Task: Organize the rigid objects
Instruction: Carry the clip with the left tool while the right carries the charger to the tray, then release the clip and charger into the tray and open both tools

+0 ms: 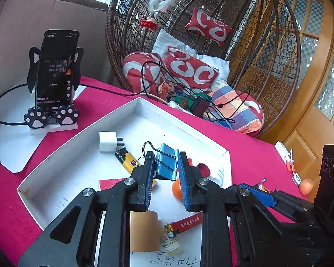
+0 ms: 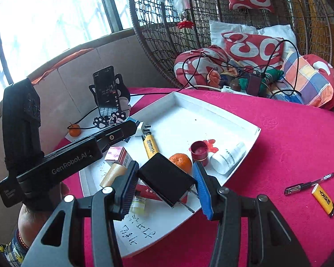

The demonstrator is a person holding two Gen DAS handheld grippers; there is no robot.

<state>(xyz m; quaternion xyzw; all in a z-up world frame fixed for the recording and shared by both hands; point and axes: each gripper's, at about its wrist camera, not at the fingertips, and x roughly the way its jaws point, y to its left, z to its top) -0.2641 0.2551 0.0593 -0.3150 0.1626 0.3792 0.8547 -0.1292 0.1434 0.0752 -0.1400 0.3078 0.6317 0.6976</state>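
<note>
My left gripper (image 1: 165,166) is shut on a blue binder clip (image 1: 165,163), held above the white tray (image 1: 78,138). In the right wrist view my right gripper (image 2: 165,178) is shut on a black charger block (image 2: 165,179) with metal prongs, over the tray's (image 2: 233,115) near side. In the tray lie a white plug adapter (image 1: 108,142), a yellow lighter (image 2: 149,145), a mandarin (image 2: 180,160), a dark red cap (image 2: 199,150), a white bottle (image 2: 228,158), a small glass vial (image 1: 169,241) and a pink box (image 2: 117,154). The left gripper's body (image 2: 78,153) shows at the left.
A phone on a cat-paw stand (image 1: 55,82) stands behind the tray with a cable. On the pink tablecloth to the right lie a pen (image 2: 309,184) and a second yellow lighter (image 2: 324,202). Another mandarin (image 2: 74,130) sits by the stand. A wicker hanging chair (image 2: 233,33) with cushions stands behind.
</note>
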